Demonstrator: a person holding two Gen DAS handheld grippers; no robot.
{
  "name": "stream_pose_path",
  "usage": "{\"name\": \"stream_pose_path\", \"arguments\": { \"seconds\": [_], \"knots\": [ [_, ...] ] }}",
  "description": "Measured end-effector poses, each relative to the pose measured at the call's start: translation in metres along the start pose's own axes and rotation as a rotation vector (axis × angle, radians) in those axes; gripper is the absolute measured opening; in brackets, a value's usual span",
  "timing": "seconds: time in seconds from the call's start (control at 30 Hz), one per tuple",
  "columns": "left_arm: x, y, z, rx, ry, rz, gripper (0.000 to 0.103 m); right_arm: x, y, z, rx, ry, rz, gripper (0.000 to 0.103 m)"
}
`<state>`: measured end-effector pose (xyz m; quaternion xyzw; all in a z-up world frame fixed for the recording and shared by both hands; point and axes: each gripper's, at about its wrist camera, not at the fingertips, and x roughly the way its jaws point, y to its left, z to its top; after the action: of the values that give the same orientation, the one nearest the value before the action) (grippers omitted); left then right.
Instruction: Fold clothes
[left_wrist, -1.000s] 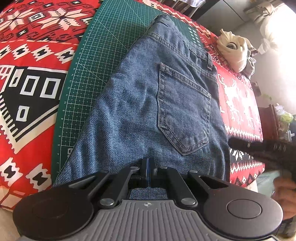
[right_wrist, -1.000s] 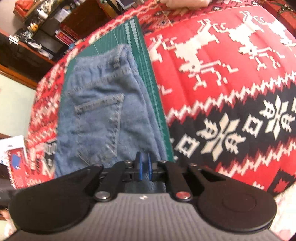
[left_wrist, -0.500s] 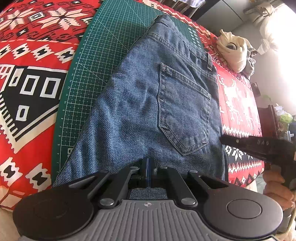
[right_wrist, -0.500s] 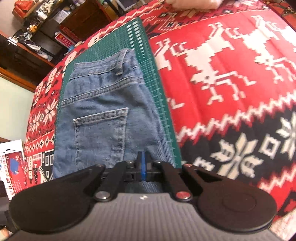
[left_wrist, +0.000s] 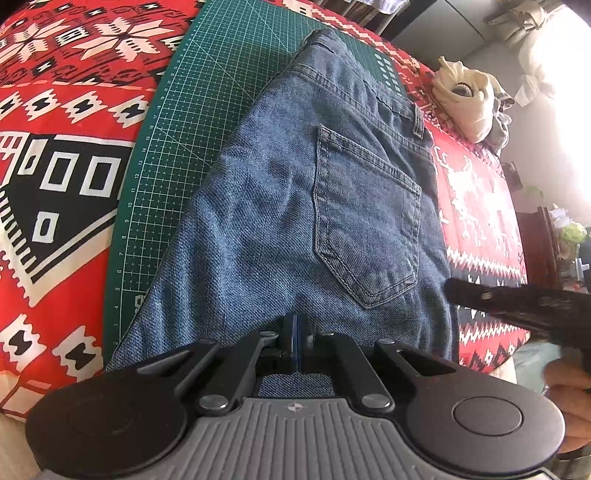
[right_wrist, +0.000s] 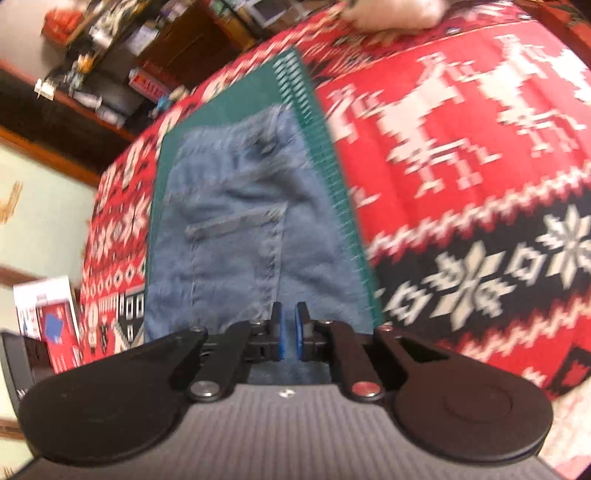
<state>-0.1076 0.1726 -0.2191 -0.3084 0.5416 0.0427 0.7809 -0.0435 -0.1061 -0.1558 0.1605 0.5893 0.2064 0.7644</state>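
Left wrist: jeans (left_wrist: 295, 206) folded flat.

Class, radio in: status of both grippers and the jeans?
Left gripper shut at jeans' near edge. Right gripper jaws just opening, nothing clamped. Jeans on mat, unobstructed.

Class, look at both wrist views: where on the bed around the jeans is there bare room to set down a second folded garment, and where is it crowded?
Free: the green cutting mat strip left of the jeans, and the open red patterned blanket right of the mat's ruled edge. Crowded: the far corner by the cream cloth bundle, and the near edge, where both grippers work.
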Motion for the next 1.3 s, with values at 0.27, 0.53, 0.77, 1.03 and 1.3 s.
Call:
{"name": "stream_pose_path", "arguments": {
  "seconds": [0.27, 0.53, 0.77, 1.03, 1.3],
  "knots": [
    [-0.001, 0.005, 0.001, -0.016, 0.005, -0.022, 0.003, 0.024, 0.003, -0.013, -0.011, 0.04, -0.144, 0.0],
    [-0.001, 0.01, 0.003, -0.055, 0.013, -0.04, 0.003, 0.016, -0.005, -0.027, -0.008, 0.038, -0.122, 0.0],
    [-0.022, 0.004, 0.027, -0.043, -0.05, 0.007, 0.005, 0.013, -0.01, -0.03, 0.003, 0.019, -0.126, 0.0],
    [-0.012, 0.018, 0.075, -0.06, -0.056, 0.059, 0.005, 0.009, -0.014, -0.029, 0.013, 0.024, -0.123, 0.0],
    [0.006, 0.019, 0.1, -0.063, -0.021, 0.081, 0.003, 0.011, -0.018, -0.029, 0.027, 0.022, -0.097, 0.0]
  ]
}}
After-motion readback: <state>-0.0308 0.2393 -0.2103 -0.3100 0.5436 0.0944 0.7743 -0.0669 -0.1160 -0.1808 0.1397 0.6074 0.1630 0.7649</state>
